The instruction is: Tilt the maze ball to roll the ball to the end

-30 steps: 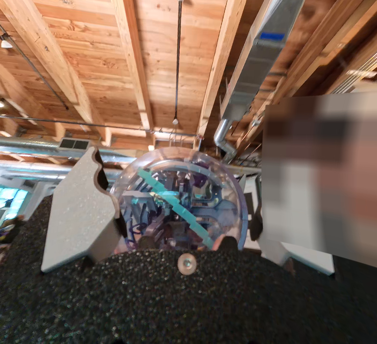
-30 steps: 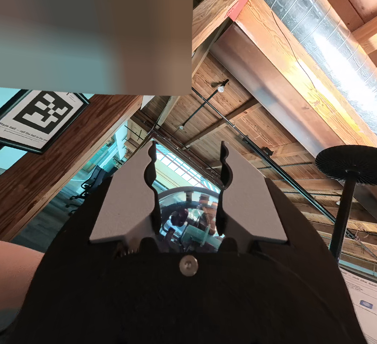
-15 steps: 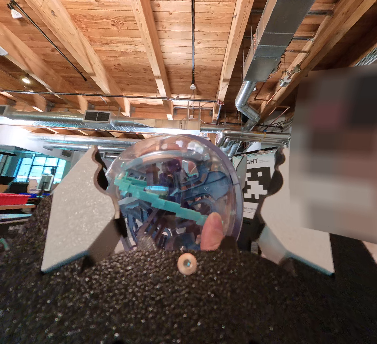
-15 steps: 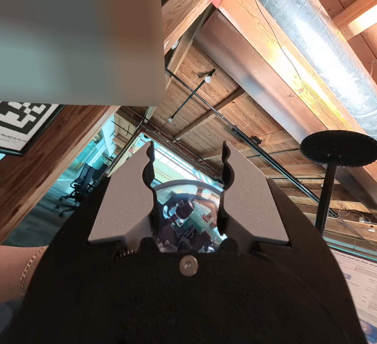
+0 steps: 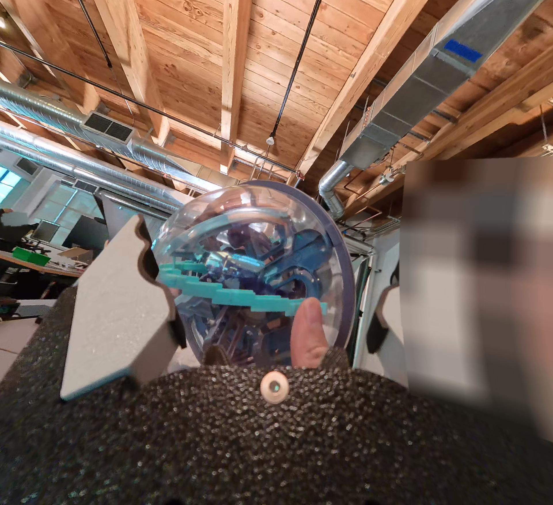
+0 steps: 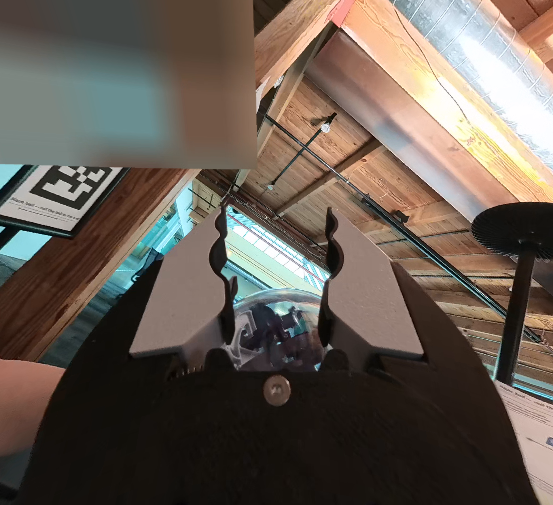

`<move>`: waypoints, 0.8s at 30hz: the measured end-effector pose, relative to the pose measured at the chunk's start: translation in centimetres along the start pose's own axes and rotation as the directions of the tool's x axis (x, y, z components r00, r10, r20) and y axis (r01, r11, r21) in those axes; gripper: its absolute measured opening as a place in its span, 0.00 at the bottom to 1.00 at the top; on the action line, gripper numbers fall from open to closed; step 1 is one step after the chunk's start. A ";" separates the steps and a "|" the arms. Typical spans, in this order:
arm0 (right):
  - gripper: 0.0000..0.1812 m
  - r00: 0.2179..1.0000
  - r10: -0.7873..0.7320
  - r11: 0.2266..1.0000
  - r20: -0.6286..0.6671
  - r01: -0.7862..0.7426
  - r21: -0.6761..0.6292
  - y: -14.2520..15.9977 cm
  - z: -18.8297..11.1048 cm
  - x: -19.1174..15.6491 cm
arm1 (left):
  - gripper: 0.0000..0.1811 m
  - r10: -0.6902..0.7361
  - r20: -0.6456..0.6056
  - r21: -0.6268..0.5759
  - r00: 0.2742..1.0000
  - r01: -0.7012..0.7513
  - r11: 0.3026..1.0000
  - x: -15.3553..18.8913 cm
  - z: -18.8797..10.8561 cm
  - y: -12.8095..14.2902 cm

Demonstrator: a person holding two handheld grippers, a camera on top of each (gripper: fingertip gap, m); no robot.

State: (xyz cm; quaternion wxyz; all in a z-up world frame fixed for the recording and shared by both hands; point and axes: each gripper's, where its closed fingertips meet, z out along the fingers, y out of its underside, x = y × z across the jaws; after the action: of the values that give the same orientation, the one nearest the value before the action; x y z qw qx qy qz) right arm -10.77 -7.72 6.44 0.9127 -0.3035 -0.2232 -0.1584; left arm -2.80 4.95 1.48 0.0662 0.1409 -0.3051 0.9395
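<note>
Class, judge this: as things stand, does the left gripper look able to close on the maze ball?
Probably yes: the maze ball already sits between the left gripper fingers, nothing between; a thumb rests on its shell.

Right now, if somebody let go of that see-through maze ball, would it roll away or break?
The clear round plastic maze ball would probably roll, being a sphere. Its glossy shell looks slippery; a fingertip presses on it. The shell seems stiff, but the thin teal track might crack if dropped.

clear maze ball (image 5: 254, 269), teal track (image 5: 239, 296)
</note>
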 end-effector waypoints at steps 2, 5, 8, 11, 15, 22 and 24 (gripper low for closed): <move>0.35 1.000 0.014 1.000 0.011 -0.014 0.019 -0.3 0.1 -0.3 | 0.86 -0.013 -0.008 0.015 1.000 0.013 1.000 -0.1 -0.2 -0.2; 0.35 1.000 0.014 1.000 0.022 -0.015 0.012 -0.2 0.1 -0.5 | 0.86 -0.018 -0.015 0.021 1.000 0.019 1.000 -0.2 -0.3 -0.2; 0.34 0.999 0.029 0.999 0.034 -0.030 0.029 -0.6 0.2 -0.7 | 0.85 -0.009 -0.034 0.018 0.999 0.010 1.000 0.0 -0.4 -0.2; 0.33 0.997 0.056 0.996 0.046 -0.059 0.069 -1.4 0.2 -1.0 | 0.85 -0.014 -0.060 0.018 0.998 0.015 1.000 0.4 -0.5 -0.3; 0.32 0.997 0.035 0.997 0.067 -0.040 0.072 -1.8 0.4 -1.6 | 0.86 0.001 -0.110 0.029 0.994 0.002 1.000 1.0 -0.7 -0.5; 0.32 0.994 -0.014 0.998 0.105 0.008 0.060 -1.6 0.9 -3.2 | 0.86 0.080 -0.095 0.081 0.992 -0.073 0.994 1.5 -1.3 -2.4; 0.33 0.992 -0.069 0.998 0.105 0.067 0.022 -0.8 1.1 -3.5 | 0.87 0.067 -0.099 0.072 0.993 -0.060 0.996 1.5 -1.3 -2.4</move>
State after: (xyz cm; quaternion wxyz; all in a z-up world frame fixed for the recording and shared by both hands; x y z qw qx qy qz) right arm -14.46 -7.11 5.84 0.8965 -0.2951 -0.2829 -0.1710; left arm -4.03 7.66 2.27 0.0469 0.0856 -0.2731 0.9570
